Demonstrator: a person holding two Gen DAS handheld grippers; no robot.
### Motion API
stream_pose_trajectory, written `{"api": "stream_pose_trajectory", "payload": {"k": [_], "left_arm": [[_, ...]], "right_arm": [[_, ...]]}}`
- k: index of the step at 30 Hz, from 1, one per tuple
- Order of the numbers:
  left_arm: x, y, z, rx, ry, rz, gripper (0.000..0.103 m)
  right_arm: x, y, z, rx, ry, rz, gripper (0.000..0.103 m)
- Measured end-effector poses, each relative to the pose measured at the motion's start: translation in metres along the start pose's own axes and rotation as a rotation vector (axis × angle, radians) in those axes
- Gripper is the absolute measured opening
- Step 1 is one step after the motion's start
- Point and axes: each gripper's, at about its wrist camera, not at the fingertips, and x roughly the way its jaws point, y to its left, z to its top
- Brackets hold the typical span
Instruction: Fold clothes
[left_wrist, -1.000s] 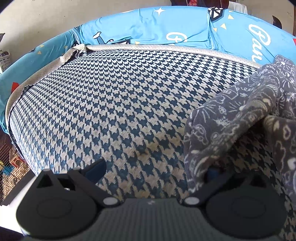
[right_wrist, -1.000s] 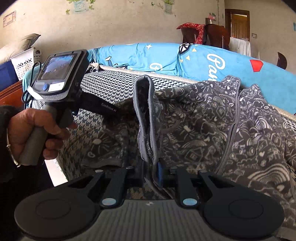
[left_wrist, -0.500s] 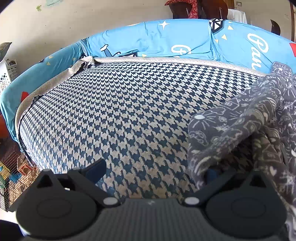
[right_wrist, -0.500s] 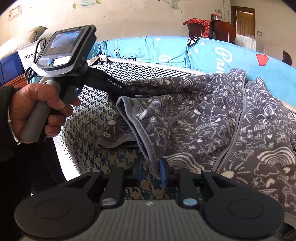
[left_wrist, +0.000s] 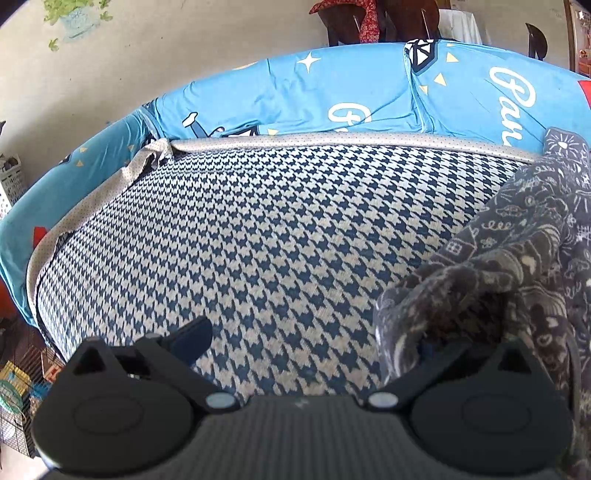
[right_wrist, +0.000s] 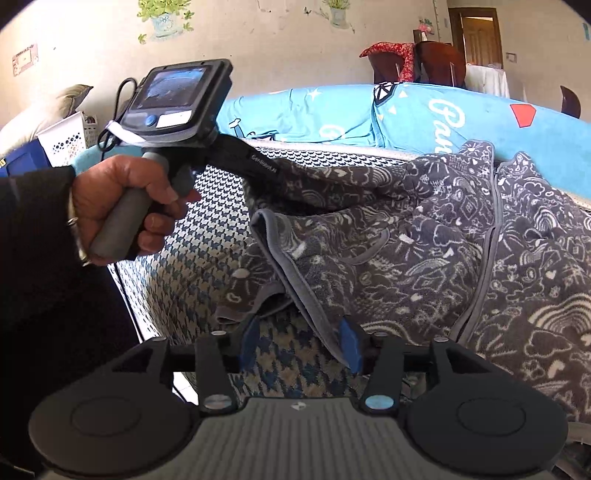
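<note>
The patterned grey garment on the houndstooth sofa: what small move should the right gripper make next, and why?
Probably draw the right gripper straight back, clear of the patterned grey garment. Its jaws stand open, and the grey hem only leans on one blue pad, so nothing is gripped. The left gripper is open too, with cloth draped over one finger.

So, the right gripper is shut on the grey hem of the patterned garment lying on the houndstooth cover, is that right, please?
Not quite: the right gripper is open. In the right wrist view its blue pads stand apart, with the grey hem of the patterned garment passing between them, over the houndstooth cover.
</note>
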Motion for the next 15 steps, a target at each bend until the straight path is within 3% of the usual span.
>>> {"api": "stream_pose_trajectory", "payload": {"k": [15], "left_arm": [[0.035, 0.024, 0.05, 0.0, -0.057, 0.122, 0.103]], "right_arm": [[0.009, 0.005, 0.017, 0.039, -0.064, -0.012, 0.052]]}}
